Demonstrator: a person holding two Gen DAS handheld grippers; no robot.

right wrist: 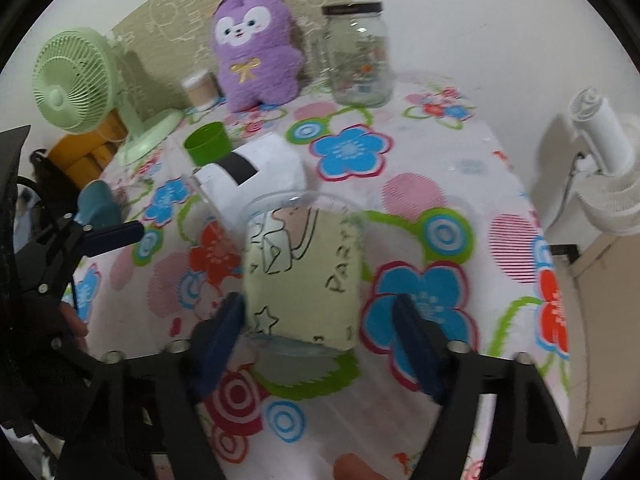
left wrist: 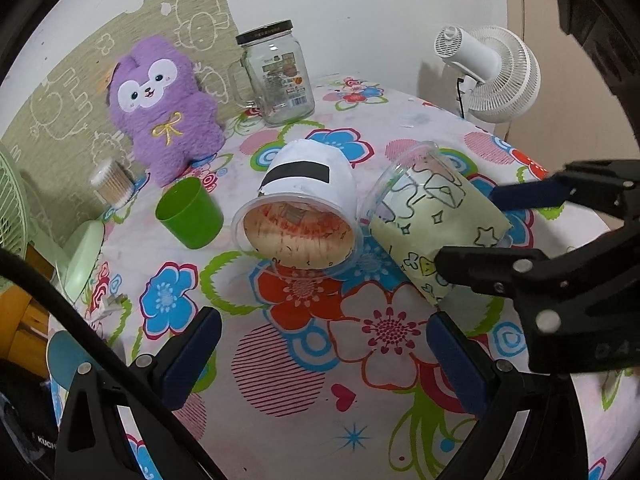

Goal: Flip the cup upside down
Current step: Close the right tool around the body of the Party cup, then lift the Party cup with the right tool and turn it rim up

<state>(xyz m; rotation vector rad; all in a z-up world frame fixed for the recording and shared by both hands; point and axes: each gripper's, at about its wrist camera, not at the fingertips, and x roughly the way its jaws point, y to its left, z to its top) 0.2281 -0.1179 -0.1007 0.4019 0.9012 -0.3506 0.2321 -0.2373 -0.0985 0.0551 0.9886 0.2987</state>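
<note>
On the table [left wrist: 420,120] with its flowered cloth, a clear plastic cup wrapped in pale green doodled paper [left wrist: 436,224] lies on its side near the middle, rim towards the far edge. Its rim touches a second clear plastic cup wrapped in white paper with a black stripe [left wrist: 304,208], also on its side. The right tool [right wrist: 318,332] has its blue-padded fingers spread on either side of the green cup's base; the left pad looks to touch it, the right stands apart. The left tool [left wrist: 320,354] is spread wide over bare cloth near the front edge. A small green plastic cup [left wrist: 190,212] stands upright towards the left edge. At the far edge sit a purple plush toy [left wrist: 164,108] and a lidded glass jar [left wrist: 278,74].
</note>
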